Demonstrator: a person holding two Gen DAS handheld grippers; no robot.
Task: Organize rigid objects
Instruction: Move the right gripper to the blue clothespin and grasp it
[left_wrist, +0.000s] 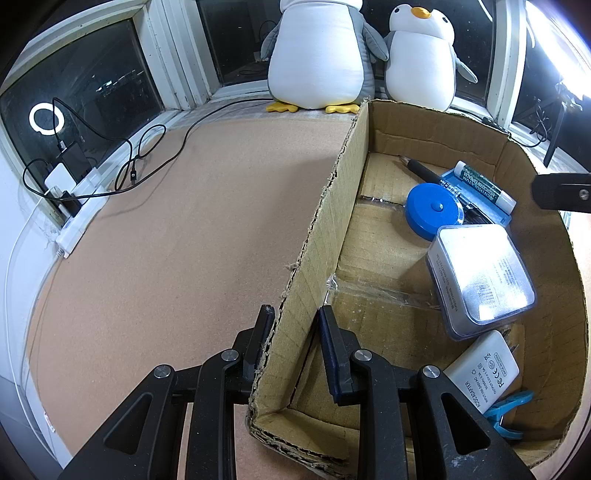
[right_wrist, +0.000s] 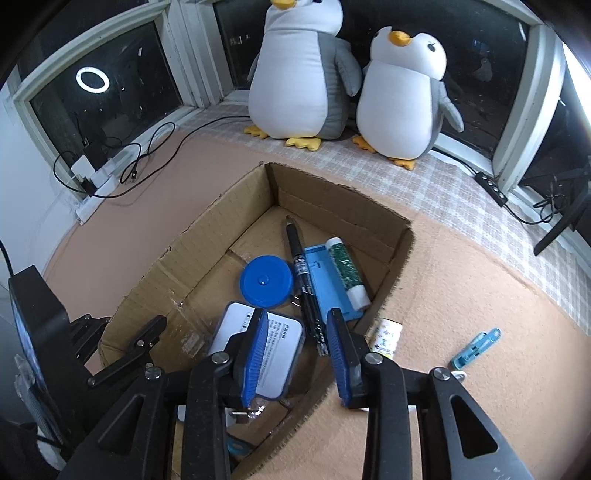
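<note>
A cardboard box (left_wrist: 325, 221) (right_wrist: 207, 243) sits on the brown mat. Inside lie a blue round tape measure (left_wrist: 434, 212) (right_wrist: 266, 281), a black pen (right_wrist: 304, 280), a blue flat case (right_wrist: 328, 284) with a green-white tube (right_wrist: 347, 273) on it, a clear-cased white pack (left_wrist: 480, 273) (right_wrist: 277, 350) and a white power adapter (left_wrist: 484, 369). My left gripper (left_wrist: 293, 328) straddles the box's left wall, its jaws a little apart. My right gripper (right_wrist: 295, 332) is open and empty above the box. Outside lie a small white roll (right_wrist: 386, 336) and a blue clip (right_wrist: 476, 349).
Two plush penguins (right_wrist: 306, 81) (right_wrist: 399, 96) stand at the back by the windows. A power strip with chargers and black cables (left_wrist: 85, 184) lies at the left. Another black strip (right_wrist: 491, 188) lies at the right. A blue clip (left_wrist: 506, 410) lies in the box corner.
</note>
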